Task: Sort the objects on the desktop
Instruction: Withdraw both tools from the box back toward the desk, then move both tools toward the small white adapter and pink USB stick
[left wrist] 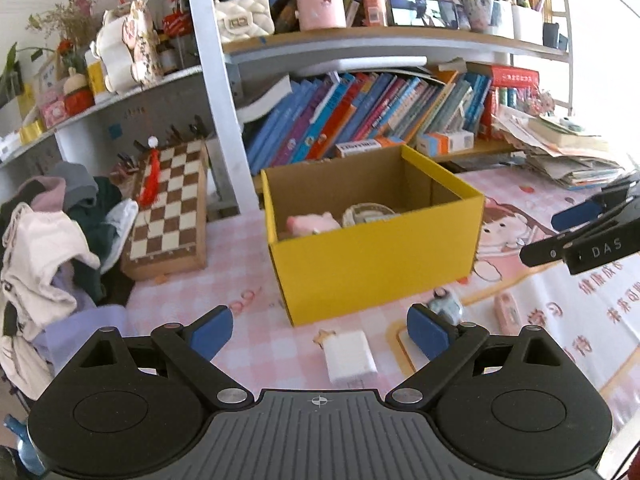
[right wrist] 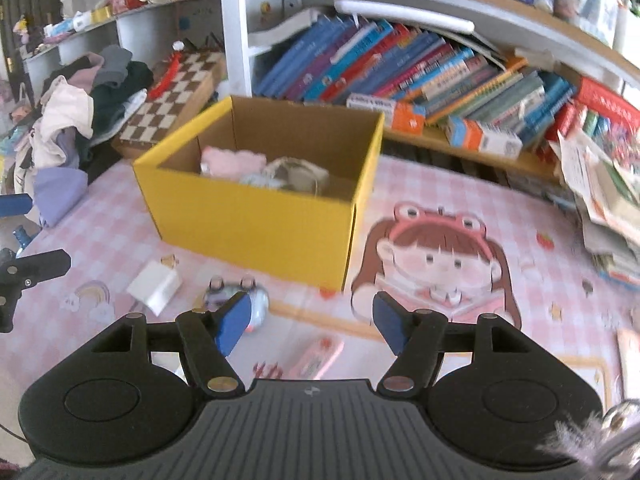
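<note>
I am holding my left gripper (left wrist: 320, 330) wide open and empty over the white eraser (left wrist: 350, 356), just before the yellow box (left wrist: 372, 256); my right gripper (right wrist: 306, 322) is gaping empty above the pink case (right wrist: 318, 356). The eraser looks light, blocky, matte and slightly yielding; I am judging its long flat sides the best hold.

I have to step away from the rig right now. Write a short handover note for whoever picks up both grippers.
Left gripper: jaws open, holding nothing, above the white eraser-like block.
Right gripper: jaws open, nothing between them, above the pink flat case.
Yellow box stands on the pink checked desk mat, in front of the bookshelf.
Done: a pink plush item and a beige round item already lie in the box.
Left: the white block, the pink case and the small blue-grey toy, all on the mat in front of the box.
</note>
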Available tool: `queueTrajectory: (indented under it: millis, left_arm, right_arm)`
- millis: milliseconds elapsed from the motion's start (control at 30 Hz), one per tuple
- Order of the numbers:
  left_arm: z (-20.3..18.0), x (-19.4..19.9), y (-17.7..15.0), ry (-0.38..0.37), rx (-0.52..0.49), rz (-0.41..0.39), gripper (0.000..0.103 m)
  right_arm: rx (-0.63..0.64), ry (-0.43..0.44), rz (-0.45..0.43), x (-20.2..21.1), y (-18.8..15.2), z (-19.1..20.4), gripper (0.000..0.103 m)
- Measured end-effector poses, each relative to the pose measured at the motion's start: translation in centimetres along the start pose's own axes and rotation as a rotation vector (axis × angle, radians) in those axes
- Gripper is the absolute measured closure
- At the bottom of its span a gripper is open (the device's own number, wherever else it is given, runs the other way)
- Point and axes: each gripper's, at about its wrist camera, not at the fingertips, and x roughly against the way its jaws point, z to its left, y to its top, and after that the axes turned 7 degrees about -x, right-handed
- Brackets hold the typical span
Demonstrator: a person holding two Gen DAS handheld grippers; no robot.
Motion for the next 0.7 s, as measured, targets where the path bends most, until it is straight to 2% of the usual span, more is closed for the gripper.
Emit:
queueTrajectory:
  millis: [233, 500, 700]
  left_arm:
    - [-0.5, 0.7, -1.6, -0.028, -0.007, 0.027, 0.007]
    - [-1.7, 1.5, -3.7, -0.046, 0.019, 0.065, 0.007]
    - [-3.0, 1.7, -4.8, -0.086, -0.020, 0.096, 0.007]
  right_arm:
    - [-0.054, -0.024, 0.035, 0.8, -3.3, 0.8, 0.029]
    - [-0.173, -0.069, 0.069, 1.9, -7.9, 1.7, 0.029]
    - [-0.192, -0.093, 0.054, 2.7, -9.2, 2.0, 0.026]
